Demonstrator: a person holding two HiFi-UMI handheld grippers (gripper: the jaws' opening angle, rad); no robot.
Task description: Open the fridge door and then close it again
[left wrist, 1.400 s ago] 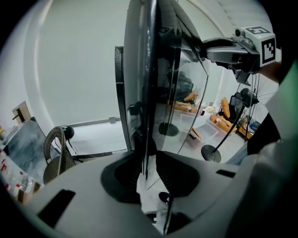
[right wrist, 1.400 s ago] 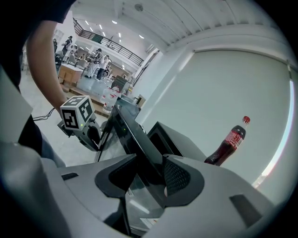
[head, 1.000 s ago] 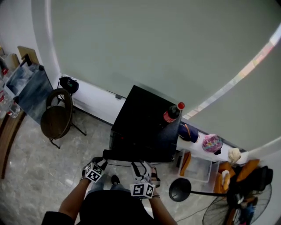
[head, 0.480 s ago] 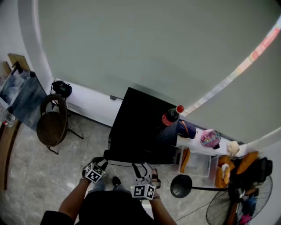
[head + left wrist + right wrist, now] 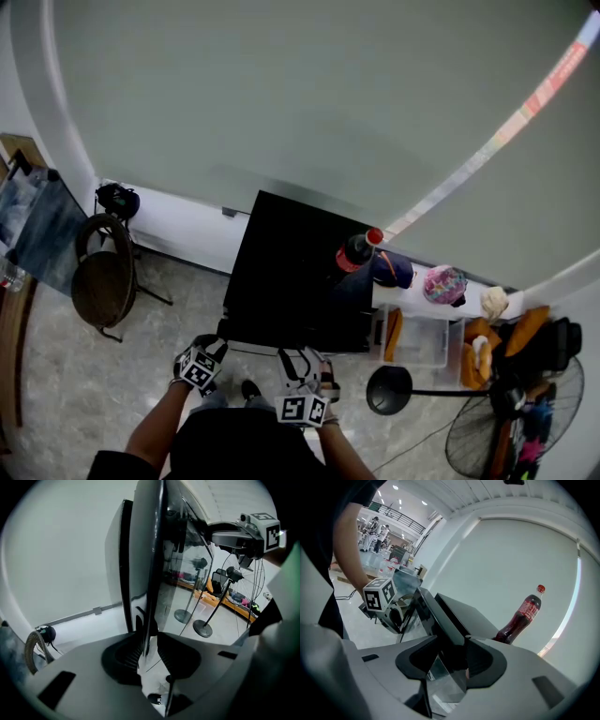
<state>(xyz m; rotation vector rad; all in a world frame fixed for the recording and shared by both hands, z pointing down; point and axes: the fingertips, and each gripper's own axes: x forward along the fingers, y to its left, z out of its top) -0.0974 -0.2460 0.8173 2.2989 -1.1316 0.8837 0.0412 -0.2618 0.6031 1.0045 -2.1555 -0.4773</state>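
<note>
**Both Grippers on a Door That Stands Ajar: Where It Can Slip**

We have the black fridge backed against the white wall, with a cola bottle standing upright on its top near the right rear corner. The fridge door is a little open: the left gripper view shows a thin gap between the panel and the cabinet behind it.

Our left gripper is nearly closed, its pads pinching the door's thin glossy edge. Our right gripper stands wider, its jaws clamped round the thicker top corner of the same door. Both work the front of the fridge close together.

We judge the grip to be the first weak point. The edge is smooth and narrow, so a pull that runs off the line of the pads could let the left jaws slide free and leave the door swinging.

Two grippers on one panel bring a second risk. If our hands travel at different rates or along different arcs, we twist the door against its hinge.

The fridge looks small and light. A sharp tug, or a hard shove to close it, could shift or rock the cabinet, and that would tip the bottle and send it rolling off the top.
</note>
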